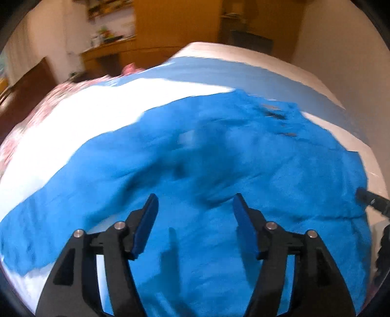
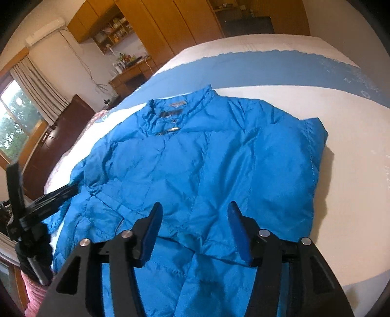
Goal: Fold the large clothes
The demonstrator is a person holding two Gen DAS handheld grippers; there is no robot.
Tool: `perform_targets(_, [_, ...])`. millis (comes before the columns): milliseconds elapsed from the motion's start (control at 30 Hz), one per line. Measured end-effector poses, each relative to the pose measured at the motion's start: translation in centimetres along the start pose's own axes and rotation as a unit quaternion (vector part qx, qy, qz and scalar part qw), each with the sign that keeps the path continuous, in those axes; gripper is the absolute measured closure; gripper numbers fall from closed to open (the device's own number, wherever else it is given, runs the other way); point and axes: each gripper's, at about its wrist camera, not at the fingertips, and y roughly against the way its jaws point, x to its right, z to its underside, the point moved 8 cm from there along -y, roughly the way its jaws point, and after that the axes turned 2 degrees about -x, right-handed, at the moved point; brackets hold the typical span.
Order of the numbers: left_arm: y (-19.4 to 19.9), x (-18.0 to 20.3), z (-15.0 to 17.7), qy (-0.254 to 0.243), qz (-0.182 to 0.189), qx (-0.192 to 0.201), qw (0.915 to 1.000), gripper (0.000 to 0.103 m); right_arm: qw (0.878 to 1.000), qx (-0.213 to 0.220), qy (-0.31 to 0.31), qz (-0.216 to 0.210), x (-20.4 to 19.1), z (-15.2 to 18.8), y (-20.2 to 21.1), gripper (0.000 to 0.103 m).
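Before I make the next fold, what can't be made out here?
- Jacket hem: cut off by the bottom edge and the right gripper, right wrist view.
- Collar label: too small to read.
- Jacket creases: motion-blurred, left wrist view.
- Left sleeve: partly behind the left gripper.

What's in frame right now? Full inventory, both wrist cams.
bright blue puffy quilted jacket: 1, blue, spread front-up on the bed, collar at the far end
white bed sheet: 1, white, under the jacket
dull blue band of bedding: 1, grey-blue, across the bed beyond the collar
wooden wardrobe: 1, brown, far wall
wooden desk with clutter: 1, brown, far left
curtained window: 1, left wall
left gripper: 1, black with blue pads, open above the jacket
right gripper: 1, black with blue pads, open above the hem
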Motion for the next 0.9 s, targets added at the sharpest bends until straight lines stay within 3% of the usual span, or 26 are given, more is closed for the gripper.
perform_targets(133, [0.9,-8.4,3.4,0.077,-0.042,-0.022,0.9959,0.039,1.0,-0.015,0.004,0.003,-0.3,0.5,-0.5,0.047])
perform_targets(233, [1.5,-15.7,7.3,0.153,-0.086,-0.045,0.9835,0.039,1.0,-0.019,0.009,0.006,-0.6,0.7,-0.8,0.047])
perform_targets(333, [2.3,-20.5,10.5,0.213,-0.098,-0.059,0.9704,0.039,1.0,-0.024,0.011,0.009,-0.7,0.8,-1.1,0.047])
perform_targets(500, [4.0,-26.1,14.0,0.298,-0.091,-0.043,0.9492,0.039,1.0,-0.027,0.009,0.014,-0.4,0.9,-1.5,0.046])
perform_targets(567, [4.3,-27.5,14.2,0.323,-0.067,-0.025,0.9436,0.039,0.999,-0.027,0.008,0.016,-0.3,0.9,-1.7,0.046])
perform_targets(667, [5.0,-29.5,14.0,0.349,-0.071,-0.003,0.9342,0.039,0.999,-0.028,0.009,0.018,-0.2,1.0,-1.9,0.046])
perform_targets(800, [3.9,-30.6,13.5,0.39,-0.048,0.005,0.9195,0.04,0.999,-0.028,0.009,0.017,-0.1,0.9,-2.0,0.046])
perform_targets(900, [3.8,-31.9,13.4,0.406,-0.06,0.013,0.9118,0.052,0.999,-0.029,0.007,0.018,0.1,0.9,-2.1,0.046])
